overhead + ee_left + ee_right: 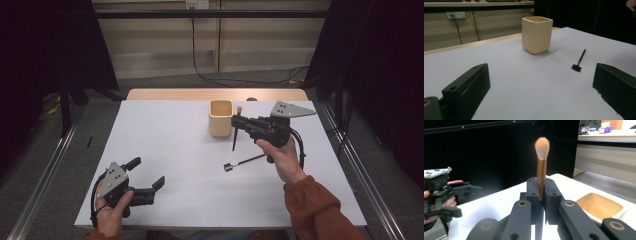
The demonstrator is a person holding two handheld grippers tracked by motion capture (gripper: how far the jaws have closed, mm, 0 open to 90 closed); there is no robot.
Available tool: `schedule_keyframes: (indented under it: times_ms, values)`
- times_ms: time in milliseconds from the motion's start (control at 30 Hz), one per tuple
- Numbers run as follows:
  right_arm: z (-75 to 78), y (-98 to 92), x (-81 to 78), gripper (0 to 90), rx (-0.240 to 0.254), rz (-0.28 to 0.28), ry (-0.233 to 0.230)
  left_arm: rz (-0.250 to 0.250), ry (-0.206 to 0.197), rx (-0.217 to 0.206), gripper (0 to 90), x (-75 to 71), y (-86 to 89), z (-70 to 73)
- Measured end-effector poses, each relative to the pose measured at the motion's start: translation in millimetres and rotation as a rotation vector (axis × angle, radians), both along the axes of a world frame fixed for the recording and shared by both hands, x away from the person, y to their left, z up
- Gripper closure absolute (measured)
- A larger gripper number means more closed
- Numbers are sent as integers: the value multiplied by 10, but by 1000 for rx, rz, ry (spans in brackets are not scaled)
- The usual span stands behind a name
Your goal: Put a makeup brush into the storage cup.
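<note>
Where pads meet: brush (541, 173) inside right claw (541, 195)

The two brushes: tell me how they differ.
The makeup brush stands upright, clamped in the right gripper; the small black brush lies flat on the table. The makeup brush has a gold ferrule and fluffy bristles; the small black brush ends in a small square head. Both are slender.

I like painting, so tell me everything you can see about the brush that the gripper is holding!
The brush has a fluffy, pale peach tuft on top, a shiny copper-coloured collar and a thin dark handle hanging below. It stands upright, bristles up, clamped between the right gripper's black jaws, lifted off the white table beside the cream cup.
</note>
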State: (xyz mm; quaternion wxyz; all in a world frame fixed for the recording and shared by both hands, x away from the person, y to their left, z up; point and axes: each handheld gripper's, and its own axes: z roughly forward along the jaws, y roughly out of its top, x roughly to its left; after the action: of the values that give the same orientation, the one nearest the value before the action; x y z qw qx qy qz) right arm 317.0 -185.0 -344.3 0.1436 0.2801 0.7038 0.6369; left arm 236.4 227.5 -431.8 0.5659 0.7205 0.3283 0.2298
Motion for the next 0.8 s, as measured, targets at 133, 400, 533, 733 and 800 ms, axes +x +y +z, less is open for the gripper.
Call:
schedule_keyframes:
  times_ms: [133, 400, 533, 733, 800]
  values:
    - [34, -7, 85, 839, 3, -9, 1, 17, 2, -6, 16, 8, 22, -11]
    - [129, 14, 257, 839, -26, -37, -8, 20, 1, -13, 18, 10, 38, -25]
    - [180, 29, 351, 839, -57, -42, -9, 28, 0, -3, 18, 14, 51, -25]
    - [259, 68, 456, 839, -37, -49, -17, 17, -3, 4, 17, -1, 18, -17]
    - [287, 72, 495, 839, -35, -57, -18, 5, -5, 5, 14, 3, 14, -12]
